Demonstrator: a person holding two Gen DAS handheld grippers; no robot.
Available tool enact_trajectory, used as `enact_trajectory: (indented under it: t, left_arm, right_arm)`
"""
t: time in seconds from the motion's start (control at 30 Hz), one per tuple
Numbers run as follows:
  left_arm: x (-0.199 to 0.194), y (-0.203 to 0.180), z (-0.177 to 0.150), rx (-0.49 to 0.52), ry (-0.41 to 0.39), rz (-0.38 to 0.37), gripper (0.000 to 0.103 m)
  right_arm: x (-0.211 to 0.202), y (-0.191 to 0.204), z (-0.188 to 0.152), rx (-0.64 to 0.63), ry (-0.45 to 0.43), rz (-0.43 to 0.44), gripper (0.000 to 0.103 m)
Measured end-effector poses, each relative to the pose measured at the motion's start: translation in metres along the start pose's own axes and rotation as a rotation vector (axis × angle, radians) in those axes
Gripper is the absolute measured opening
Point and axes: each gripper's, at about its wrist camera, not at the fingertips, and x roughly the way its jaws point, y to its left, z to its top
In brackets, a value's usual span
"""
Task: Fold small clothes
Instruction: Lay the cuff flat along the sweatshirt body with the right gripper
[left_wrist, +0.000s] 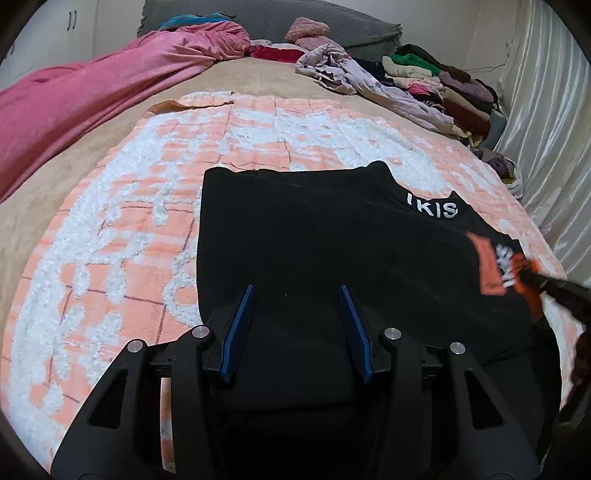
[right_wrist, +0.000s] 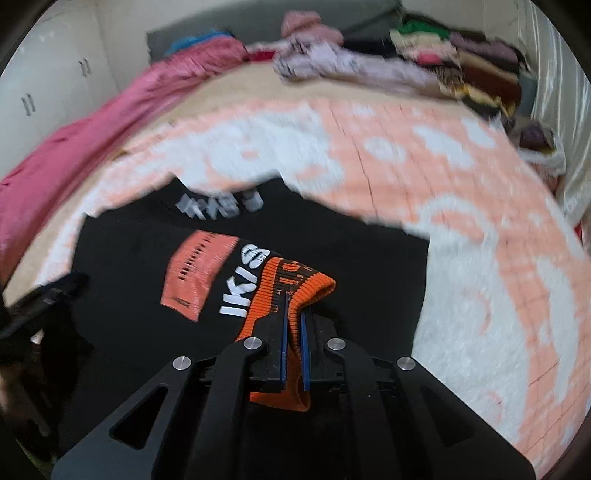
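Observation:
A small black sweatshirt (left_wrist: 314, 229) with white "IKIS" lettering and a coral patch lies on the peach and white blanket (left_wrist: 147, 206). My left gripper (left_wrist: 297, 295) is open and empty, hovering over the garment's near left part. My right gripper (right_wrist: 293, 302) is shut on the sweatshirt's orange ribbed cuff (right_wrist: 291, 280) and holds it over the printed front (right_wrist: 199, 273). The right gripper also shows blurred at the right edge of the left wrist view (left_wrist: 535, 280). The left gripper's body shows at the left edge of the right wrist view (right_wrist: 40, 306).
A pink duvet (left_wrist: 92, 92) runs along the left side of the bed. Piles of mixed clothes (left_wrist: 424, 81) lie at the far right by the curtain (left_wrist: 546, 122). A grey pillow (left_wrist: 277, 18) sits at the head. White cupboards (right_wrist: 48, 81) stand far left.

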Motion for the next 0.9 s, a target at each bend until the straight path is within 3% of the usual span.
enact_trajectory:
  t: [0.1,0.23,0.57,0.77,0.9]
  left_arm:
    - [-0.001,-0.001,0.000,0.007,-0.002,-0.004,0.039]
    - [-0.003,-0.001,0.000,0.001,-0.014,-0.017,0.039]
    - [-0.037,-0.009,-0.004,0.027,-0.084,-0.034,0.039]
    - [-0.047,-0.030,-0.007,0.096,-0.112,-0.041,0.039]
    - [-0.037,-0.036,-0.012,0.145,-0.089,0.004,0.039]
  right_arm:
    - [0.015,-0.006,-0.007,0.017,0.009,-0.009,0.006]
    - [0.010,-0.009,-0.006,0.044,-0.009,-0.015,0.014]
    - [-0.038,-0.005,-0.019,0.027,-0.115,0.024,0.021]
    - [-0.044,0.028,-0.027,-0.066,-0.121,0.088,0.022]
    - [-0.038,0.054,-0.026,-0.128,-0.113,0.110,0.022]
